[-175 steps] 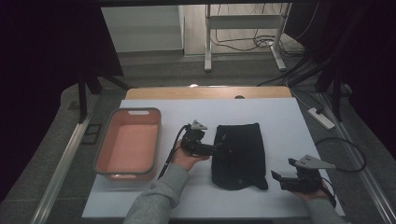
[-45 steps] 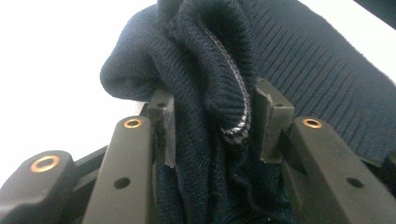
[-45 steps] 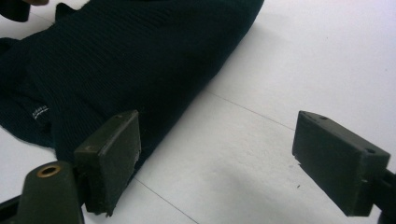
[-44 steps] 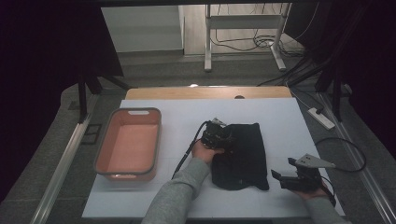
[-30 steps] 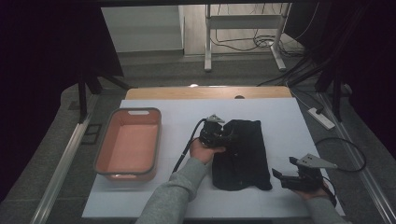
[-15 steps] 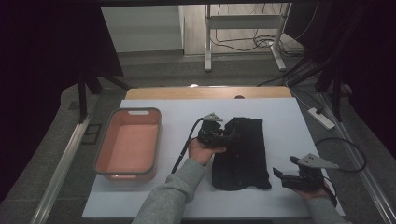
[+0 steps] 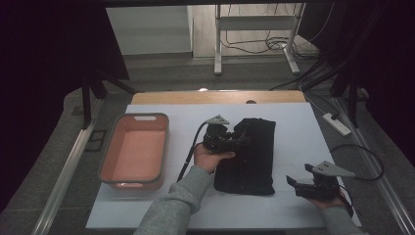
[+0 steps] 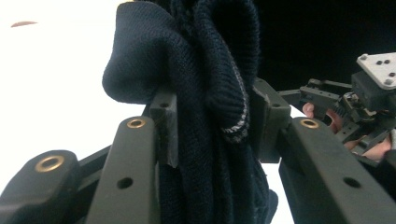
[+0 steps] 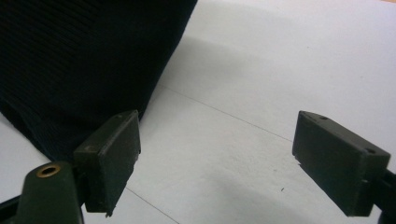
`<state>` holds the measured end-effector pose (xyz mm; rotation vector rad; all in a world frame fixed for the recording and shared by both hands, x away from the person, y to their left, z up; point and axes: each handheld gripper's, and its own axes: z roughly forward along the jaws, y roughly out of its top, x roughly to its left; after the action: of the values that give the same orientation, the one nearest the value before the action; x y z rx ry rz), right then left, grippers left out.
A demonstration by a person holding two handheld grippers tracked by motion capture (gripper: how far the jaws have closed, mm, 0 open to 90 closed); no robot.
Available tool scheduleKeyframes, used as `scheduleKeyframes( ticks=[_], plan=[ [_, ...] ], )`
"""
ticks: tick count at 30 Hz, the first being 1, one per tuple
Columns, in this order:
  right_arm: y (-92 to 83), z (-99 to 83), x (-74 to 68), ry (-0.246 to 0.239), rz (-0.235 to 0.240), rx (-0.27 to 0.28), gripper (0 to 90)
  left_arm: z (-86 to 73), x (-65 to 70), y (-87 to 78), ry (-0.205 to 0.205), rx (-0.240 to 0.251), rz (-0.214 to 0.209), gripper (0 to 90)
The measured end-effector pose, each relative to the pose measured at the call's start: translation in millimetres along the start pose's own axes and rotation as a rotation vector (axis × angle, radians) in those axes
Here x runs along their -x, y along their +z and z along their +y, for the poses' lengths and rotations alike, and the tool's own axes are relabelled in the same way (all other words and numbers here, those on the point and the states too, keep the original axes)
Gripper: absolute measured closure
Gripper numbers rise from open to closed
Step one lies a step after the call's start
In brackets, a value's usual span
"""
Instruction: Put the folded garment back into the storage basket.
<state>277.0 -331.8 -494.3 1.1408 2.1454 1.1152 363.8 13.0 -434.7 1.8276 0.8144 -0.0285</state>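
Pinching a bunched fold of the dark knit garment point(image 8: 205, 93) at centre frame, the left hand-held gripper point(image 7: 238, 141) could lose slack layers — the right hand-held gripper point(image 9: 224, 163) gapes idle on the surface point(image 7: 293, 117).

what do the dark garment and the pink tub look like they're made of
Dark garment: knitted fabric, likely wool or cotton; fine ribbed stitches, matte, soft folds where it bunches in the left gripper. Pink tub: probably moulded plastic; smooth walls, rounded rim, handle slot.

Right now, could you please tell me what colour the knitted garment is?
Dark navy, the knitted garment; clearest in the left gripper view.
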Motion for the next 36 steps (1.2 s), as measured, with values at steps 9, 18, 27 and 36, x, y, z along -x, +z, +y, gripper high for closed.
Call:
scheduleKeyframes(
  ticks=[9,18,27,36],
  plan=[
    [0.1,-0.1,0.2,0.000,0.001,0.000,16.1,2.4,2.2,-7.4,0.001,0.023,-0.008,60.0],
    [0.1,0.0,0.3,-0.001,-0.002,-0.001,16.1,5.1,5.2,-14.2,0.013,0.040,-0.002,60.1],
    [0.6,0.0,-0.1,-0.006,0.002,0.000,16.1,8.4,9.5,-24.7,0.022,0.056,0.003,60.3],
    [0.2,0.2,-0.3,-0.006,0.000,0.001,16.1,11.9,12.0,-35.6,0.033,0.080,0.010,60.3]
  ],
)
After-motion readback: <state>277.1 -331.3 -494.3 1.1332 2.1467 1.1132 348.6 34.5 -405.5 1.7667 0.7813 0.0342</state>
